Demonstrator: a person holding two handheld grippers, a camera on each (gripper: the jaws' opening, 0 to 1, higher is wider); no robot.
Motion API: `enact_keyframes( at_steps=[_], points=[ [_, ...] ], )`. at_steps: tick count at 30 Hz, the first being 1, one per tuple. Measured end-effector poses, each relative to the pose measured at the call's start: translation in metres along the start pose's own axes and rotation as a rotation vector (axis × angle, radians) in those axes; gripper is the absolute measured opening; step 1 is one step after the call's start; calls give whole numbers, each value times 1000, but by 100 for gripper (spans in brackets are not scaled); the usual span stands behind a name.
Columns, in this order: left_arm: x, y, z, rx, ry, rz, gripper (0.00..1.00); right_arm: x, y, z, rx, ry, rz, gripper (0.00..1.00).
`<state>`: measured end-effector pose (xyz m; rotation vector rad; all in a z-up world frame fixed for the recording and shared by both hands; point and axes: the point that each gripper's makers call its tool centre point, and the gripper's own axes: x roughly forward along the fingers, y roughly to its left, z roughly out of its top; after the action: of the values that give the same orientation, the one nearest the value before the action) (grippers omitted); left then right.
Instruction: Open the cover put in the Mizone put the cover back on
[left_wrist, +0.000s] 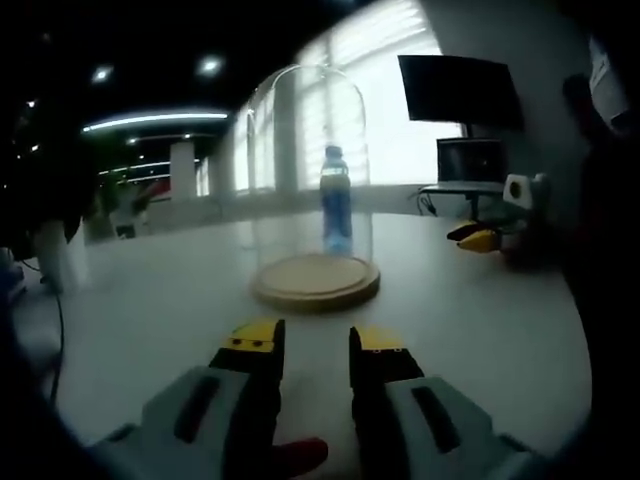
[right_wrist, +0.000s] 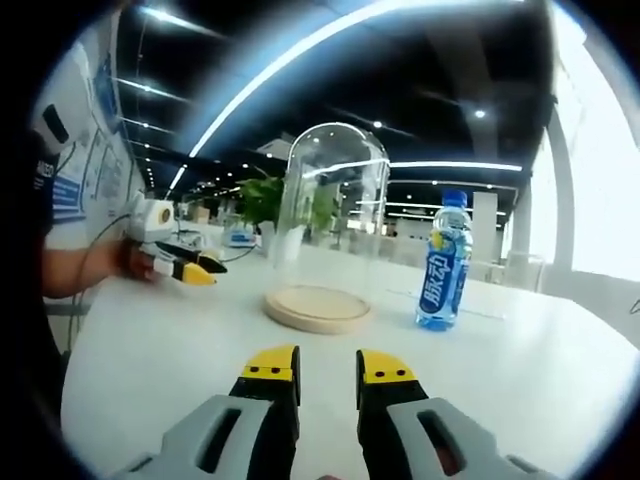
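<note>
Both tongs, left (left_wrist: 316, 345) and right (right_wrist: 327, 365), sit slightly parted and empty, short of the dome (right_wrist: 330, 215). Gripped carelessly, its slick glass could slip, or topple the Mizone (right_wrist: 444, 262) beyond on the desk (right_wrist: 150, 340).

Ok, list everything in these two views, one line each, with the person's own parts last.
glass dome: one, clear, standing on the wooden base, nothing inside it.
wooden base: one, light tan, round, on the white table in front of both grippers.
Mizone bottle: one, blue with a blue cap, upright on the table beside the dome, outside it.
white table: one, white, under everything.
monitor: one, dark, at the table's far edge in the left gripper view.
plant: one, green, behind the dome in the right gripper view.
left gripper: one, grey with yellow-tipped black fingers, open, above the table short of the base.
right gripper: one, same colours, open, above the table short of the base.
</note>
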<state>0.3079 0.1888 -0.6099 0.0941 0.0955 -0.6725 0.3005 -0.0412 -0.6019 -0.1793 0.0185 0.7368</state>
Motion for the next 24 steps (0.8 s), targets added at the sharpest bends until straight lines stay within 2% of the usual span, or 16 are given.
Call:
enact_keyframes(
  at_steps=[24],
  points=[
    [-1,4,1,-21,-4,9,21,0,3,1,-8,-4,11,16]
  ],
)
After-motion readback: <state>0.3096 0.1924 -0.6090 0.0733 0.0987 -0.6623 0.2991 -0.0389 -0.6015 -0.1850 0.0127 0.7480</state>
